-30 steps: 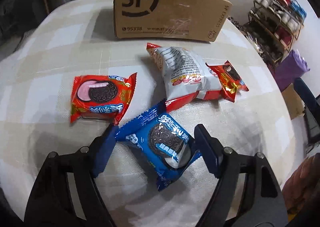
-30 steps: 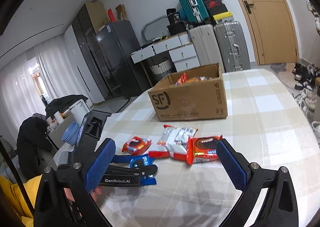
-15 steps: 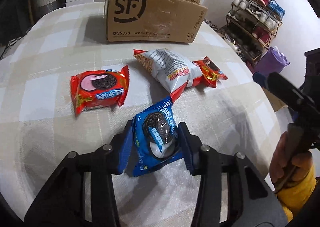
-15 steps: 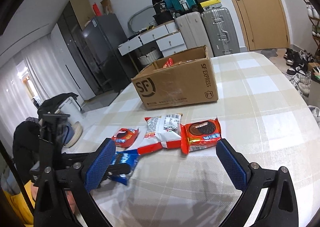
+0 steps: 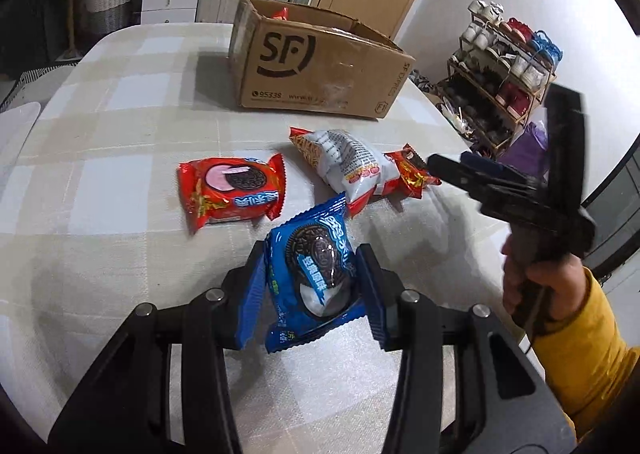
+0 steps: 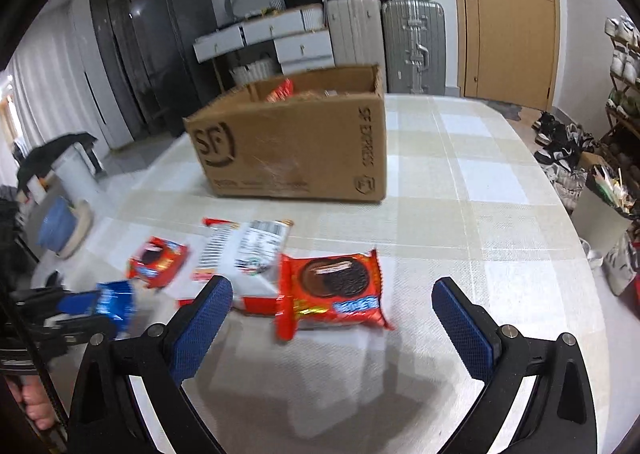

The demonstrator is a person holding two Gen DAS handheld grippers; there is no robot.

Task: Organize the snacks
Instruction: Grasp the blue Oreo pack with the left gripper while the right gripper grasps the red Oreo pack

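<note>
Checked cloth table: left gripper jaws clamped on crinkly blue packet; right gripper jaws apart.

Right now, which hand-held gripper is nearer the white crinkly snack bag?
Right hand-held gripper: open just short of the white crinkly snack bag. Left hand-held gripper is farther back.

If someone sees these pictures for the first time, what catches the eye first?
The blue cookie pack clamped in the left gripper in the foreground stands out. Behind it lie two red cookie packs and a white bag, with the cardboard box at the back.
</note>
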